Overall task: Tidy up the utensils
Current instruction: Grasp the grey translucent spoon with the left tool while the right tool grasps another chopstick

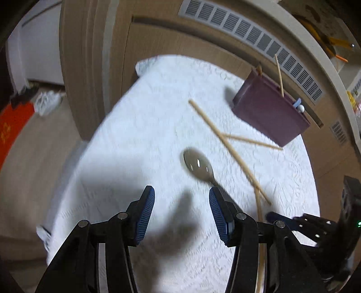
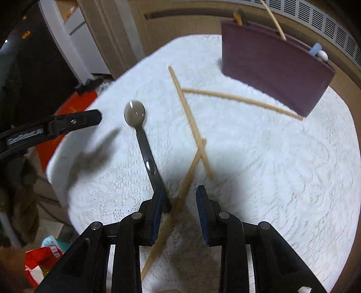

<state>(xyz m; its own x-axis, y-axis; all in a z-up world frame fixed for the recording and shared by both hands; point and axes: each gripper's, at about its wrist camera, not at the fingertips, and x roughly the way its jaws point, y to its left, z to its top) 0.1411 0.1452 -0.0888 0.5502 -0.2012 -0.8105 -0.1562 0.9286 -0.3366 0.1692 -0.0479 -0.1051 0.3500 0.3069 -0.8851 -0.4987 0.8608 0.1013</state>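
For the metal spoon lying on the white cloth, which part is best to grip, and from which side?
Probably grip the spoon at its narrow straight handle, coming from above with the fingers across its width. It lies flat on the white cloth; the round bowl is wider and offers poorer hold.

Your metal spoon (image 2: 141, 133) lies flat on the white cloth, bowl up and away from you, handle running back toward you. Beside it you have three loose wooden chopsticks: a long one (image 2: 189, 117) lying diagonally, a second (image 2: 241, 100) running from its middle toward the holder's base, and a third (image 2: 176, 202) crossing its near end. Your maroon holder (image 2: 273, 67) stands upright at the far side, already holding a chopstick (image 2: 274, 20) and a pale blue and white utensil (image 2: 318, 53)
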